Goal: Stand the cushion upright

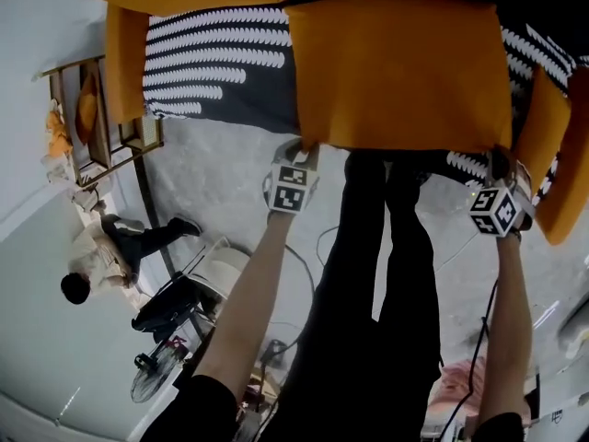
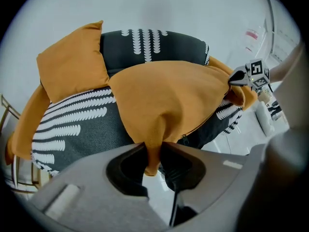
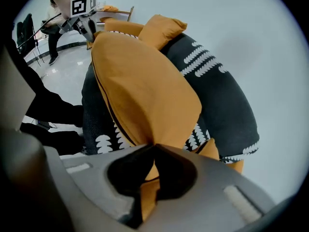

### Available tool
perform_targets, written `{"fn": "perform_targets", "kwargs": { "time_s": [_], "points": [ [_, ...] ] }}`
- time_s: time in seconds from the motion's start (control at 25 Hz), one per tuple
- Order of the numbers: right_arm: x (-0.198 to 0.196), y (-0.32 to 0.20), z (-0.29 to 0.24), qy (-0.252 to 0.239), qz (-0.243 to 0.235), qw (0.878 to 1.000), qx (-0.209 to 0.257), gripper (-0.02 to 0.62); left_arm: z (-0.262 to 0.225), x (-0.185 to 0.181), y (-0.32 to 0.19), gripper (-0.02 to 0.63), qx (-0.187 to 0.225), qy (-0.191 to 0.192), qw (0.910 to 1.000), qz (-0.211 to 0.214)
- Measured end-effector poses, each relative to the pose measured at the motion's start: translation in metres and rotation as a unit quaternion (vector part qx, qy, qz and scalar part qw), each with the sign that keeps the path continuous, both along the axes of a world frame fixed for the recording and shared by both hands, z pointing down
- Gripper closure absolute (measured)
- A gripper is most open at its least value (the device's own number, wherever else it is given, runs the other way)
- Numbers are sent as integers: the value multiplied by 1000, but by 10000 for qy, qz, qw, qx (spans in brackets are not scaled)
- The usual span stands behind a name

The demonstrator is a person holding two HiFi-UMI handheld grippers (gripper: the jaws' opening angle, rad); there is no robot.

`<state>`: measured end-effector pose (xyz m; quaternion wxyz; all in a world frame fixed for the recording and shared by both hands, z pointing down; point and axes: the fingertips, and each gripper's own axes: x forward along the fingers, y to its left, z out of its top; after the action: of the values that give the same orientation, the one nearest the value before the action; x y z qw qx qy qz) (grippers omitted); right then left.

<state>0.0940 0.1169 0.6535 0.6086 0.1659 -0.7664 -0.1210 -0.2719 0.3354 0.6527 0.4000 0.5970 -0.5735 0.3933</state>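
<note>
A big orange cushion (image 1: 396,72) lies on a dark seat with white leaf-like print (image 1: 221,63). My left gripper (image 1: 299,150) is shut on the cushion's near left corner, and my right gripper (image 1: 502,168) is shut on its near right corner. In the left gripper view the orange fabric (image 2: 169,95) bunches down between the jaws of the left gripper (image 2: 152,153), and the right gripper (image 2: 241,76) shows at the far corner. In the right gripper view the cushion (image 3: 140,91) narrows to a pinched corner in the right gripper (image 3: 153,151); the left gripper (image 3: 84,25) holds the far end.
More orange cushions sit around the seat, one at the left (image 1: 124,53) and one at the right (image 1: 552,155). A wooden frame (image 1: 92,127) stands at the left. A person (image 1: 101,256) crouches on the grey floor beside a fan (image 1: 152,380) and cables.
</note>
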Motion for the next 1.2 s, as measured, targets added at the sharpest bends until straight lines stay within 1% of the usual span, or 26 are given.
{"fn": "perform_targets", "kwargs": {
  "time_s": [0.08, 0.24, 0.4, 0.56, 0.68, 0.76, 0.84, 0.92, 1.08, 1.2],
  "points": [
    [-7, -4, -22, -57, 73, 9999, 69, 584, -19, -6, -2, 522, 30, 44, 10000, -68],
    [-22, -22, -64, -210, 305, 9990, 243, 586, -51, -24, -24, 531, 262, 88, 9996, -65],
    [-30, -17, -100, -262, 401, 9987, 190, 586, -86, -38, -27, 537, 314, 109, 9994, -66],
    [-43, -18, -133, -261, 580, 9978, 198, 586, -119, -62, -46, 538, 470, 139, 9988, 17],
    [-54, -11, -153, -232, 728, 9970, 155, 586, -143, -79, -56, 538, 583, 149, 9981, 147],
    [-59, -10, -165, -214, 845, 9961, 132, 586, -156, -88, -66, 538, 689, 134, 9969, 352],
    [-61, -9, -173, -200, 1019, 9945, 108, 586, -168, -92, -79, 540, 853, 200, 9943, 600],
    [-62, -10, -180, -197, 1195, 9926, 103, 586, -179, -97, -89, 540, 916, 244, 9926, 756],
    [-66, -14, -193, -261, 1563, 9874, 64, 586, -193, -109, -104, 541, 931, 227, 9915, 879],
    [-65, -22, -198, -291, 1685, 9852, 92, 586, -203, -112, -125, 543, 1002, 213, 9902, 948]
  ]
}}
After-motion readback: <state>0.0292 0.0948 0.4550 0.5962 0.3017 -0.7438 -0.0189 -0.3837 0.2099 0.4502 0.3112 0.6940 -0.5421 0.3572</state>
